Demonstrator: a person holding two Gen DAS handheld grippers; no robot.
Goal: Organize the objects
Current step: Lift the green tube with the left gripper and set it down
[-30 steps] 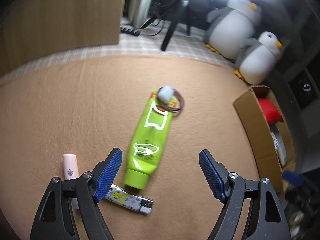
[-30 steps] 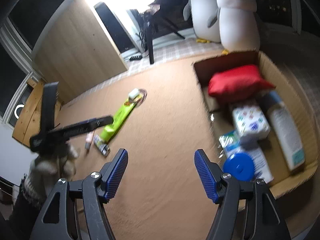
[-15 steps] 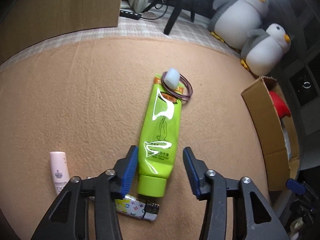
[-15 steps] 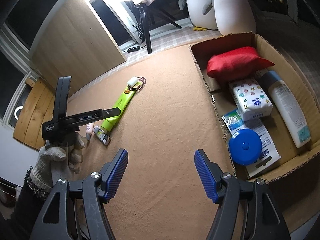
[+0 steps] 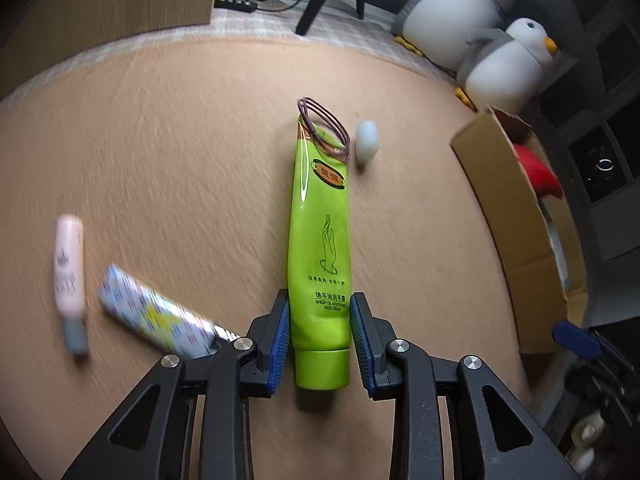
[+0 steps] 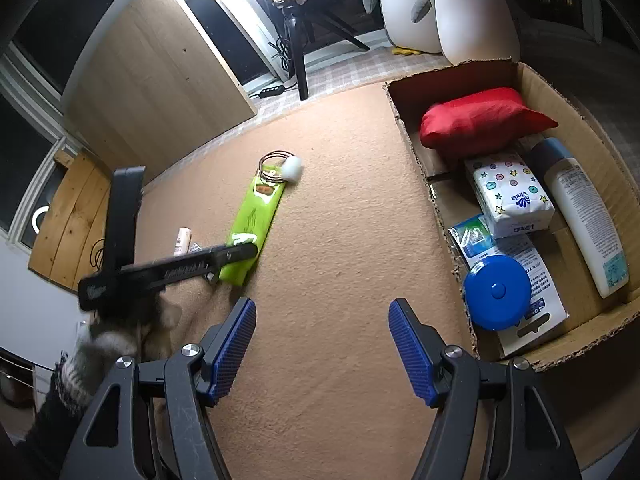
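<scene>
A lime-green hand cream tube (image 5: pixel 320 240) lies on the tan carpet, cap toward me; it also shows in the right wrist view (image 6: pixel 254 222). My left gripper (image 5: pixel 320 338) is shut on the tube near its cap, a blue pad on each side. A brown wire ring (image 5: pixel 324 128) rests on the tube's far end and a small white object (image 5: pixel 367 142) lies just right of it. My right gripper (image 6: pixel 322 348) is open and empty above bare carpet, left of the cardboard box (image 6: pixel 404 120).
A pink lip-balm stick (image 5: pixel 69 264) and a patterned lighter (image 5: pixel 160 320) lie left of the tube. The box holds a red pouch (image 6: pixel 480 120), a tissue pack (image 6: pixel 512 196), a white bottle (image 6: pixel 584 220) and a blue round case (image 6: pixel 498 292). Two plush penguins (image 5: pixel 504 64) stand behind the carpet.
My left gripper has moved forward over the tube and closed on its cap end. The white object now lies beside the wire ring. The right gripper has stayed open.
</scene>
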